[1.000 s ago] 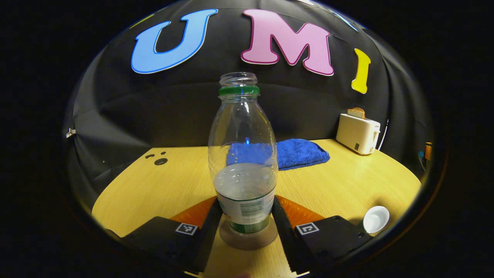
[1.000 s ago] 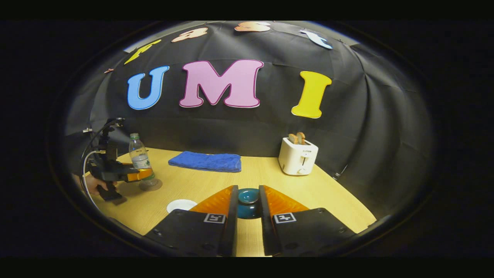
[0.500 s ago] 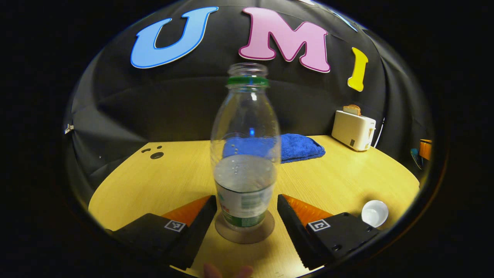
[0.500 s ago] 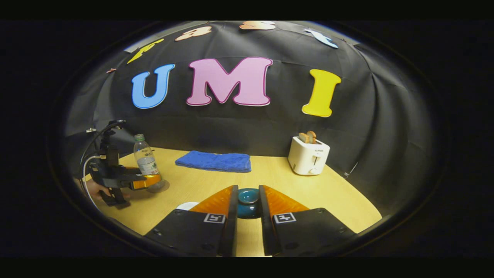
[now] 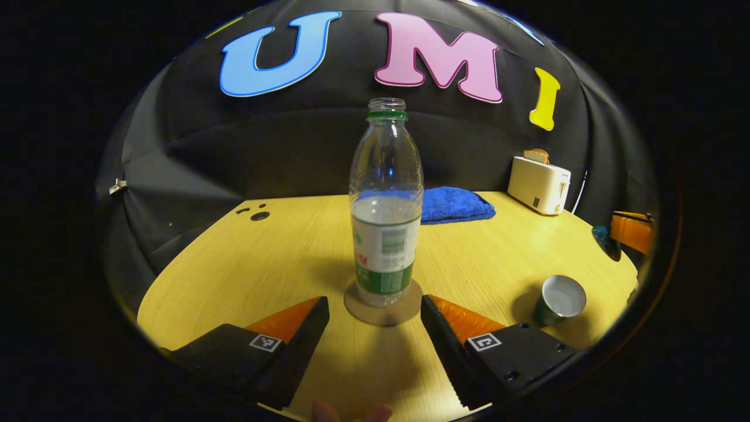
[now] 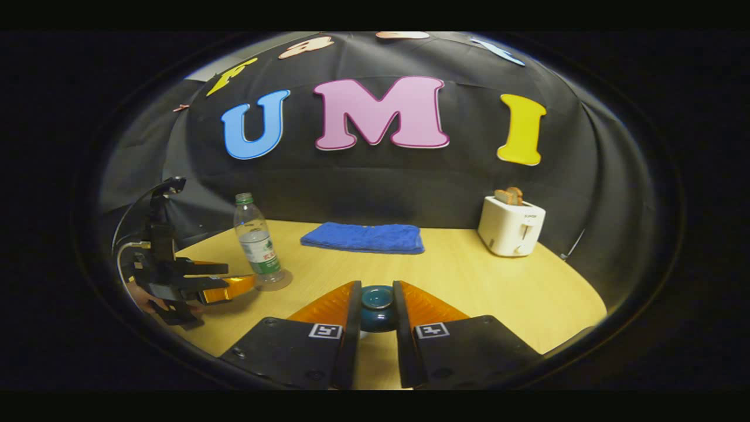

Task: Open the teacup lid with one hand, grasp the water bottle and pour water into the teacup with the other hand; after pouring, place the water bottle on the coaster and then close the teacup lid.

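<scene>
A clear plastic water bottle (image 5: 385,205) stands upright on a round, flat coaster (image 5: 384,300) on the wooden bench. The bottle has no cap, a green ring at its neck, a white and green label around its lower half, and water filling it to about halfway. To its right, well apart, sits the teacup (image 5: 559,299), dark green outside and white inside (open, its rim tilted toward the camera). The teacup lid (image 6: 376,308), a dark teal piece with a rounded knob, is pressed between the two orange fingers (image 6: 330,306) of the right gripper (image 6: 375,316)
</scene>
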The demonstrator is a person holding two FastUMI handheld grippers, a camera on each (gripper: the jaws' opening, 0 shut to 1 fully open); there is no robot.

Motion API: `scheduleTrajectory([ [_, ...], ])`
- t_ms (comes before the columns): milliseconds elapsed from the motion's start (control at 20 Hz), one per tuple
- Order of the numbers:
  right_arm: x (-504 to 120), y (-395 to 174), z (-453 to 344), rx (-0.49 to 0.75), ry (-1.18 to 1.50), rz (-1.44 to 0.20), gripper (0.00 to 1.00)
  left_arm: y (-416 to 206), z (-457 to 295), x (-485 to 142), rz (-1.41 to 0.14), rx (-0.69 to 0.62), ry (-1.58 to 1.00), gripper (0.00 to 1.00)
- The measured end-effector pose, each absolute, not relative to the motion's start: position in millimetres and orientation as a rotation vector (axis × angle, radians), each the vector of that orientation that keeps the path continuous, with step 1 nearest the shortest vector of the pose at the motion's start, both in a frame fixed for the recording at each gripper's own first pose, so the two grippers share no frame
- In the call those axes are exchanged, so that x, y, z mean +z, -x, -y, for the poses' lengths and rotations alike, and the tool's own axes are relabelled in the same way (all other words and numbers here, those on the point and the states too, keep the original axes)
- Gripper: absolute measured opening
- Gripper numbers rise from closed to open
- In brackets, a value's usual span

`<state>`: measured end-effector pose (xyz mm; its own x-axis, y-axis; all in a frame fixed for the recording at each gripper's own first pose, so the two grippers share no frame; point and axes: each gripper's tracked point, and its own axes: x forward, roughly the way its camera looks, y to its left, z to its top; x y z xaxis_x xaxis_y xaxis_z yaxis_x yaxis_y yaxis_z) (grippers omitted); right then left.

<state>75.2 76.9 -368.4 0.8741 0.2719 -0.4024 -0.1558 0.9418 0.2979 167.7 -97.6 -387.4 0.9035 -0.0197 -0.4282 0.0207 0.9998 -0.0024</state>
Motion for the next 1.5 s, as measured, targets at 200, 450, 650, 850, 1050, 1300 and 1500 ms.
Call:
scheduleTrajectory([
  [200,-387.2,-68.0,-102.7,0.271,-0.272,-0.482,0.31,-145.0,87.1,-382.1,-0.445,0.031,0.032,0.99],
  [450,-404.4,-66.8,-114.6,0.278,-0.292,-0.503,0.30,-130.3,88.9,-379.0,-0.446,0.049,0.063,0.99],
  [650,-414.5,-67.5,-121.2,0.285,-0.288,-0.510,0.30,-127.1,88.1,-377.3,-0.440,0.045,0.062,0.99],
  [850,-420.8,-70.4,-125.4,0.290,-0.279,-0.513,0.30,-124.9,86.5,-377.3,-0.439,0.045,0.048,0.99],
  [1050,-423.0,-70.2,-128.7,0.289,-0.251,-0.515,0.30,-124.1,83.7,-376.6,-0.438,0.048,0.038,0.99],
  [1300,-423.6,-68.1,-129.4,0.290,-0.251,-0.531,0.45,-122.7,83.3,-370.3,-0.433,0.050,0.029,0.99],
  [1500,-406.6,-64.3,-124.9,0.285,-0.257,-0.525,0.91,-118.7,83.8,-358.2,-0.429,0.052,0.029,0.99],
])
